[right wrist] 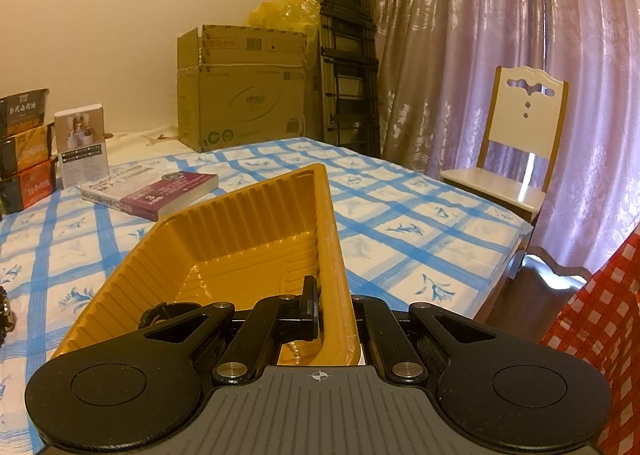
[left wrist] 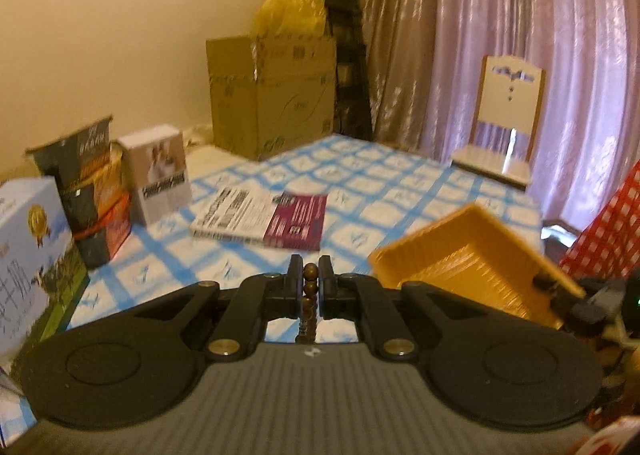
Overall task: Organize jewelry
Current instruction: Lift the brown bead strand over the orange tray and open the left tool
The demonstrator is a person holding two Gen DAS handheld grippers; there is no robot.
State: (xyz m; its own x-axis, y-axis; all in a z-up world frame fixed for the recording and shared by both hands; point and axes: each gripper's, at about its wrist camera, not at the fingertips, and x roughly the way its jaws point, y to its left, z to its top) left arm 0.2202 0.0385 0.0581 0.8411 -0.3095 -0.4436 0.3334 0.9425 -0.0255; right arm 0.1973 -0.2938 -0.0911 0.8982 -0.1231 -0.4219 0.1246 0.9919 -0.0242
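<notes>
Item 1. Left tongs (left wrist: 310,287): pressed together on a brown bead string (left wrist: 309,289), which stood upright between the two pads, three beads showing in the gap, the rest trailing down behind the tongs' body. Held above the worktop (left wrist: 360,191), the latter covered with a blue-and-white checked cloth.

Item 2. Right tongs (right wrist: 334,307): clamped on the right-hand rim of a yellow tray (right wrist: 256,239), one pad inside the wall, the other hidden outside it. The tray appeared tilted, its far corner toward 12 o'clock. In the left wrist view the same tray (left wrist: 472,263) lay at 3 o'clock of the bead string, near but apart from it.

Item 3. Tray contents: a short white pearl strand (right wrist: 295,351) at the near edge, just below the right tongs' inner pad; a dark ring-like piece (right wrist: 158,313) at 9 o'clock of that pad, too obscured to identify.

Item 4. Surroundings: a book (left wrist: 260,219) flat on the worktop at 11 o'clock of the left tongs; stacked product boxes (left wrist: 92,191) at 10 o'clock; a cardboard carton (right wrist: 240,95) beyond the worktop at 12 o'clock; a white chair (right wrist: 516,135) at 2 o'clock, before the curtains (right wrist: 500,35).
</notes>
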